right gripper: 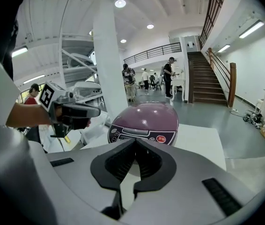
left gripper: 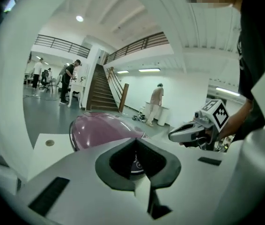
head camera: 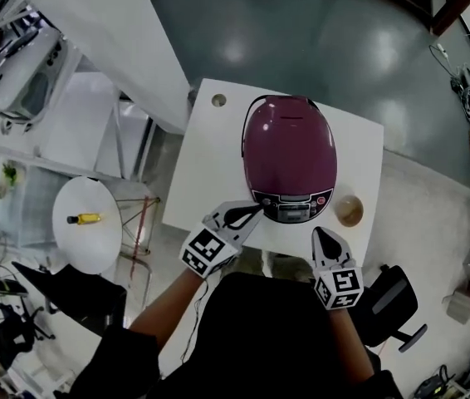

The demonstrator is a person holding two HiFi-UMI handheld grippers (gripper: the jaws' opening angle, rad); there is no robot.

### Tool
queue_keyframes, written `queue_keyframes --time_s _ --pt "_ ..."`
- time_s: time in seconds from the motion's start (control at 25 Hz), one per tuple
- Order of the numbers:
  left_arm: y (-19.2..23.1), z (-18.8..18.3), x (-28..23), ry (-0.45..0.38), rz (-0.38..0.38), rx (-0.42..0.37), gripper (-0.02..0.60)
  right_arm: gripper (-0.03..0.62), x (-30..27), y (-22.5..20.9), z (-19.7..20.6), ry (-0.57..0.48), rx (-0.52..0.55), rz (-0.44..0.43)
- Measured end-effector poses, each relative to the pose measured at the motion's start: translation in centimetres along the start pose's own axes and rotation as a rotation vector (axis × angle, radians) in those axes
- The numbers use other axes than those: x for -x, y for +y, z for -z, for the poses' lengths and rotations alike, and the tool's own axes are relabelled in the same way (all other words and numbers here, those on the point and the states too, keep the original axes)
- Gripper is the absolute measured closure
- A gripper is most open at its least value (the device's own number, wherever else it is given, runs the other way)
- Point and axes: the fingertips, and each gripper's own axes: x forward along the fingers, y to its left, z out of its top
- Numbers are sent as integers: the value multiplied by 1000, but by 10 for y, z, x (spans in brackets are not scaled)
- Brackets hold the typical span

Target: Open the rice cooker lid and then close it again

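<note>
A purple rice cooker (head camera: 289, 152) with its lid down stands on a small white table (head camera: 202, 160); its grey control panel (head camera: 293, 206) faces me. My left gripper (head camera: 256, 211) is shut and empty, its tips just left of the panel's front corner. My right gripper (head camera: 319, 233) is shut too, hovering off the table's near edge, right of the panel. In the left gripper view the cooker (left gripper: 99, 128) lies just beyond the closed jaws, with the right gripper (left gripper: 173, 136) at the side. The right gripper view shows the cooker (right gripper: 144, 121) ahead and the left gripper (right gripper: 95, 111) beside it.
A round tan cup (head camera: 350, 211) sits on the table right of the cooker. A small round hole (head camera: 218, 100) marks the table's far left corner. A white round stool (head camera: 86, 225) with a yellow object stands to the left. A black chair (head camera: 393, 306) is at my right.
</note>
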Motion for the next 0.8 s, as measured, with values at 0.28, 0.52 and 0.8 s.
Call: queue_keyframes --time_s 0.28,0.52,0.8 --pt "-41 0 41 -122 -104 57 577 594 18 6 -26 -96 31 -31" --pt "-87 6 67 -165 -213 54 577 594 62 15 -29 -169 53 -54" --pt "-146 28 91 -148 -361 12 577 594 146 20 -10 -278 93 -36"
